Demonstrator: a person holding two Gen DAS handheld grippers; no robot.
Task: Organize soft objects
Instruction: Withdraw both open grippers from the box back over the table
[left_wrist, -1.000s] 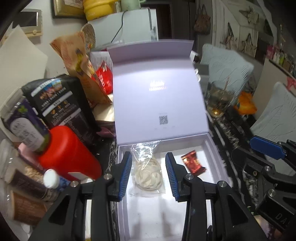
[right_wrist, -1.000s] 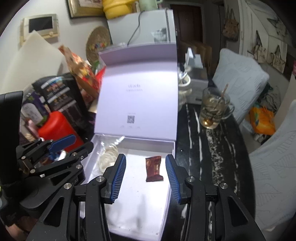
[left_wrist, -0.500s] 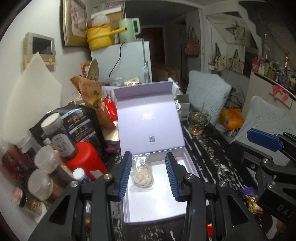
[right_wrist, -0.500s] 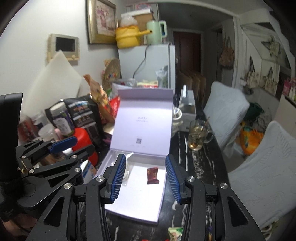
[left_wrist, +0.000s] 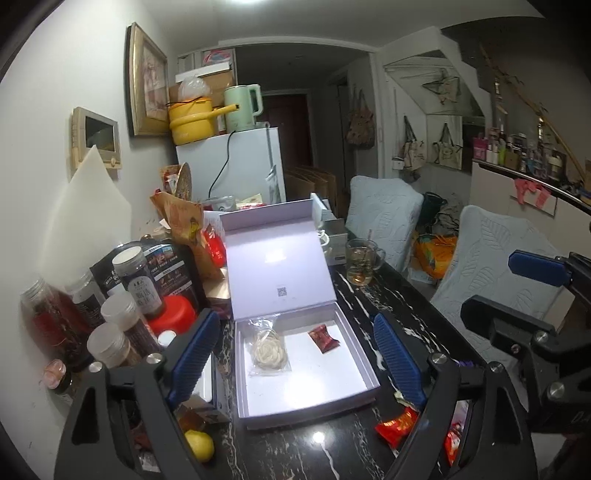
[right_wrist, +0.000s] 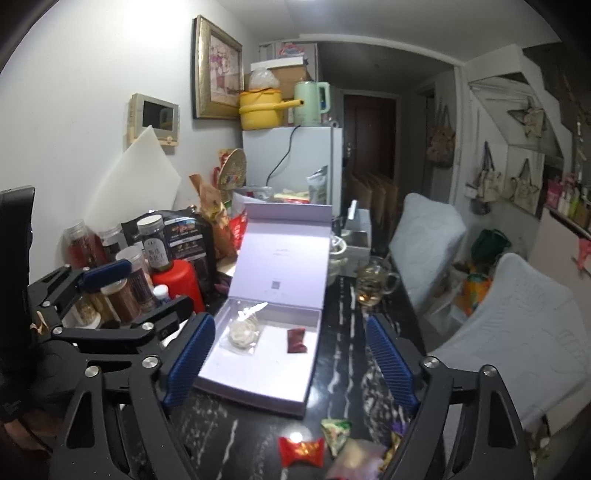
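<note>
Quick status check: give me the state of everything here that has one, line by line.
Left hand-held gripper: open, empty.
Right hand-held gripper: open, empty.
Lilac hinged cardboard gift box: lid upright, open.
Clear-bagged cream rosette pastry: lying inside box.
Dark red wrapped candy: lying inside box.
Glass mug of tea: upright, part full.

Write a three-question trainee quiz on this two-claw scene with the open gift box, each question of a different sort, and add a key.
1. True or false: the white box has its lid standing open.
2. Multiple choice: what lies inside the box? A) a lemon and a jar; B) a bagged white rosette and a dark red candy; C) nothing.
3. Short answer: is the left claw or the right claw holding anything?

Key
1. True.
2. B. The rosette lies left of the candy, apart from it.
3. No. Both are open and empty, above the table; more wrapped candies lie on the dark marbled table in front of the box.
</note>
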